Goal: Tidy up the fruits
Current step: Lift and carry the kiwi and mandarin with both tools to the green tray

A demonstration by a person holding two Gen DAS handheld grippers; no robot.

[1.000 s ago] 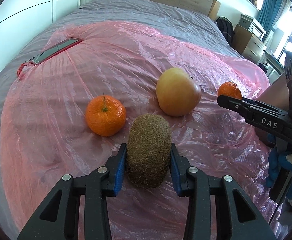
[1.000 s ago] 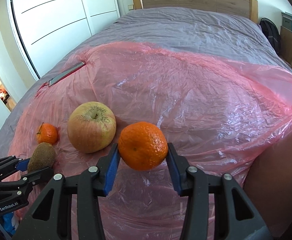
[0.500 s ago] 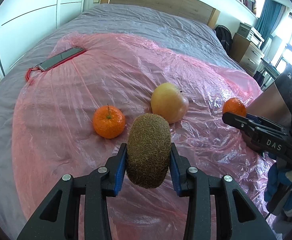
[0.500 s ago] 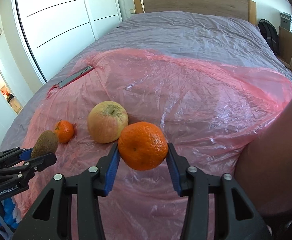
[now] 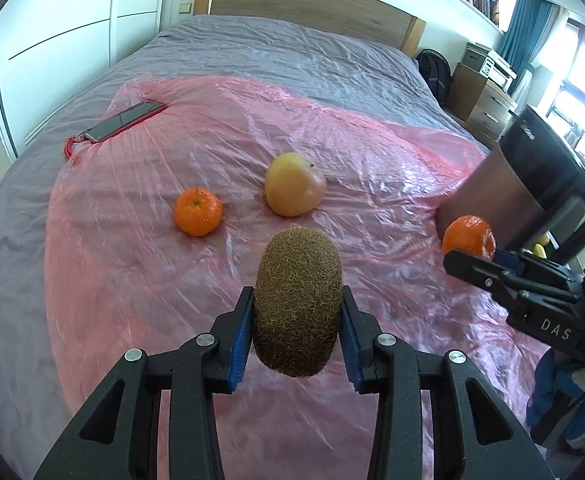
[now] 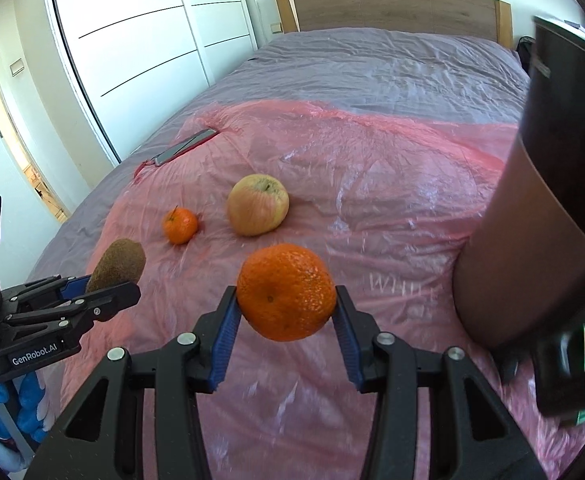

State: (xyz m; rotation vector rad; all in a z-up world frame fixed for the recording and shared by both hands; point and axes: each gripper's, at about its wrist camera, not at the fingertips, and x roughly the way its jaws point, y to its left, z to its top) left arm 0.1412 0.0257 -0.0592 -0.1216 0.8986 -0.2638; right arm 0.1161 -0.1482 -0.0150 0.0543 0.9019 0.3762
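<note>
**Both grippers loaded, carrying fruit clear of the sheet**

Left gripper (image 5: 297,322): jaws clamped on the kiwi (image 5: 297,302), blue pads pressing its two long sides, fruit held on end and off the bed. Right gripper (image 6: 286,320): jaws about half spread, closed on an orange (image 6: 286,292), pads at its widest part; it hangs above the pink sheet (image 6: 372,184).

Left on the sheet: a smaller orange (image 5: 198,212) and an apple (image 5: 294,184), near each other but apart. A phone (image 5: 122,122) lies at the sheet's far edge, well away from the fruit. No bowl or tray is visible in either view, so I cannot tell where the fruit is meant to go.

Judgement on the step: this looks like the carry phase.
- Keep both grips steady; the kiwi is soft, and more squeeze would likely bruise it.
- The orange is round and held only at two points; avoid jerks or rolling the wrist.
- Keep the two grippers apart so the loads do not knock.
- Set down before releasing; the slick plastic probably lets round fruit roll.
</note>
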